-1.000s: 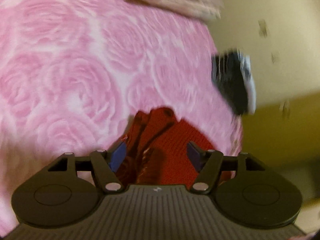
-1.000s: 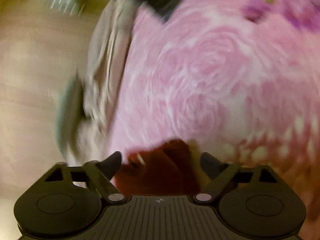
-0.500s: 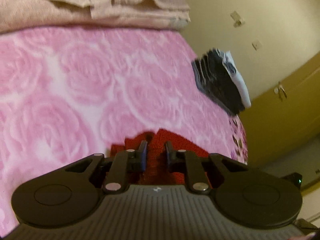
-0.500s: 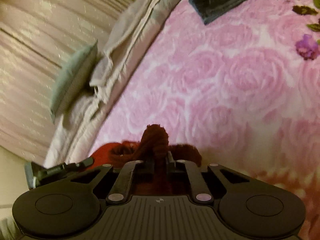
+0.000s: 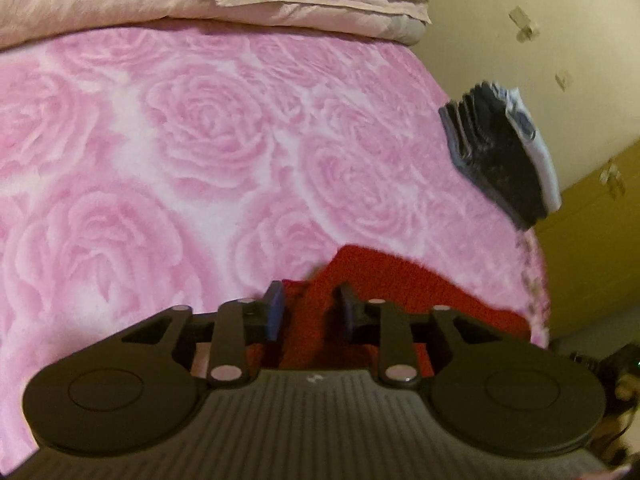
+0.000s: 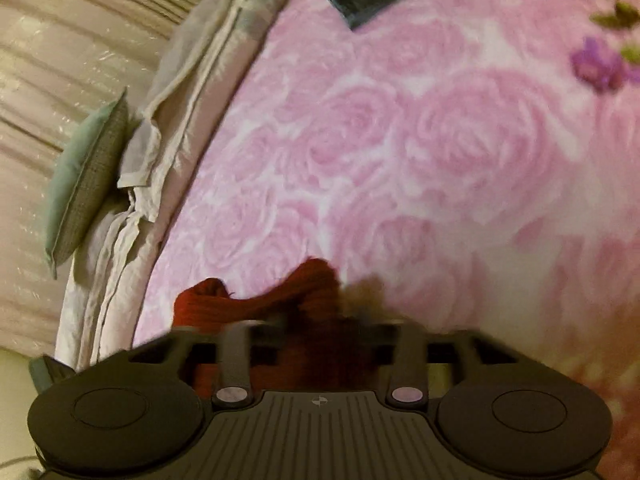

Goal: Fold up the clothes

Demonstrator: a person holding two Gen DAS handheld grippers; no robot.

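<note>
1. A pink rose-patterned blanket [image 5: 208, 152] covers the bed and fills most of both views.
2. Beige bedding [image 5: 200, 4] is stacked in folds along the blanket's far edge; in the right wrist view a grey-green cushion [image 6: 84, 184] leans beside it.
3. A dark folded stack [image 5: 496, 160] (a pale piece on its outer side) sits on the blanket near the edge, well apart from the grippers.
4. The red knitted garment [image 5: 384, 280] lies bunched on the blanket right in front of both grippers.
5. Left gripper [image 5: 308, 308] — jaws have just been opening; a ridge of red knit stands between them, and the pads look clear of it.
6. Right gripper [image 6: 320, 324] — jaws have just been opening, red knit between them; the fingertips are blurred, so contact is unclear.
</note>
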